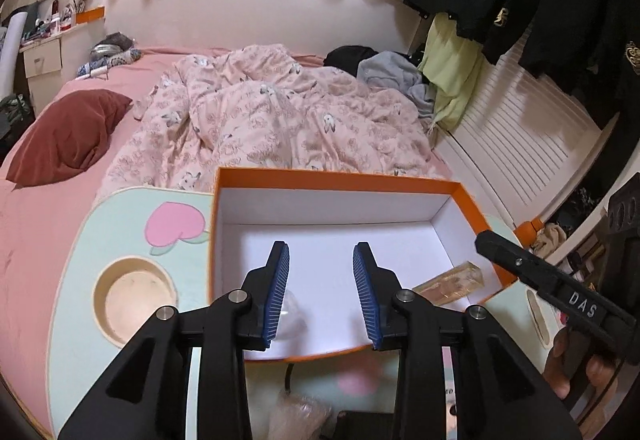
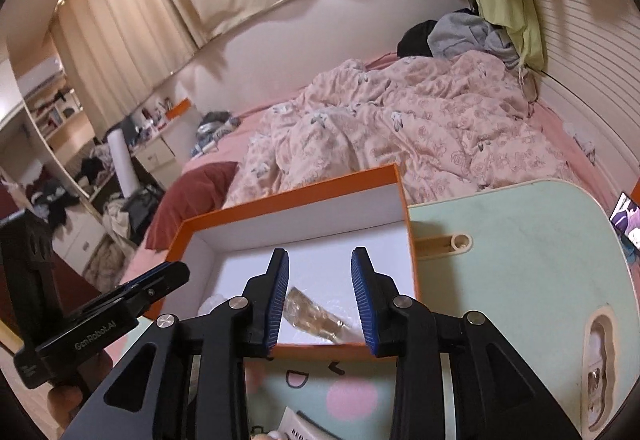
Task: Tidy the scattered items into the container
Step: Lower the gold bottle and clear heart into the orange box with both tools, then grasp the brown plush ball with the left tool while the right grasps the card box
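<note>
We hold both grippers over the orange box (image 1: 464, 192) on the bench (image 2: 520, 260). Left gripper (image 1: 321, 294) and right gripper (image 2: 320, 298) jaws stand parted, empty. The amber bottle (image 2: 316, 314) lies in the box beneath the right jaws.

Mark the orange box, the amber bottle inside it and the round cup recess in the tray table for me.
orange box (image 1: 336, 176), left wrist view, on its far orange rim.
amber bottle (image 1: 450, 282), left wrist view, on the middle of its clear body.
round cup recess (image 1: 134, 298), left wrist view, on its bare floor.
</note>
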{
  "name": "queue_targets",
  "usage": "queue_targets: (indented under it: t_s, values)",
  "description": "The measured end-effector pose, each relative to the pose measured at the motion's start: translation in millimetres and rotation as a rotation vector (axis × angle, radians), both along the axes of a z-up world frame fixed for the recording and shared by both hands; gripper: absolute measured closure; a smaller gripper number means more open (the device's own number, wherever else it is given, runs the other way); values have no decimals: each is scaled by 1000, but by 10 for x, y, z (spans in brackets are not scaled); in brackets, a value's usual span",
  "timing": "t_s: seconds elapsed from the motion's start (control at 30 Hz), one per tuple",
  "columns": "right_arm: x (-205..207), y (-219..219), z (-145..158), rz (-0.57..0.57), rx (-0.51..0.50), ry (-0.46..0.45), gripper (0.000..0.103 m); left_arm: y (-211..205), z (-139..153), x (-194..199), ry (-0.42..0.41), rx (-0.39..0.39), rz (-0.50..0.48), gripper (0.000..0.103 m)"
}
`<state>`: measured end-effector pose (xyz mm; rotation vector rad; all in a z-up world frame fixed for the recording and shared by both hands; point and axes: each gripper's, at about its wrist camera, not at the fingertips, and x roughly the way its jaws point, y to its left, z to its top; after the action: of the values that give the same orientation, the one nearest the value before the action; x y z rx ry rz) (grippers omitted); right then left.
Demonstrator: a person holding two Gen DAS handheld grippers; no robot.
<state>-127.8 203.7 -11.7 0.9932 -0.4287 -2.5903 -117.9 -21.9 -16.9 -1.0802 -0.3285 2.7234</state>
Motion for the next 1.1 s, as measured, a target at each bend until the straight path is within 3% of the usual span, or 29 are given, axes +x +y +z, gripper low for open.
queue_targets:
  t_s: [0.13, 0.2, 0.23, 0.47, 0.57, 0.6, 0.67, 0.77, 0.83, 0.9, 1.07, 1.1]
  values:
    - [233, 105, 111, -7, -23, 28, 66, -98, 70, 196, 5, 8, 8, 68]
    - [393, 141, 156, -2, -27, 47, 54, -124, 87, 342, 5, 7, 3, 68]
    - [466, 154, 168, 1, -27, 52, 53, -126, 94, 401, 3, 5, 1, 68]
    - [999, 126, 111, 82, 52, 47, 53, -221, 8, 951, -25, -23, 3, 68]
    - [1220, 57, -24, 138, 89, 20, 55, -206, -102, 1098, -78, -92, 15, 68]
    - [1306, 30, -67, 164, 88, 16, 60, -191, -132, 1158, -84, -123, 20, 68]
    - [1491, -28, -158, 234, 84, 19, 60, -145, -167, 1261, -72, -142, 14, 68]
    - [1718, -131, -253, 330, 125, 47, 60, -138, -235, 1341, -75, -84, -31, 68]
    - [1792, -158, -294, 357, 129, 69, 50, -161, -289, 1352, -71, -36, -38, 68]
    - [1820, -193, -312, 395, 116, 89, 30, -171, -345, 1337, -72, -23, -32, 68]
    - [1911, -379, -398, 510, 122, 86, 29, -171, -399, 1334, -60, 13, -28, 65]
    - [1944, -448, -420, 526, 144, 91, 29, -164, -405, 1329, -60, 18, -31, 55]
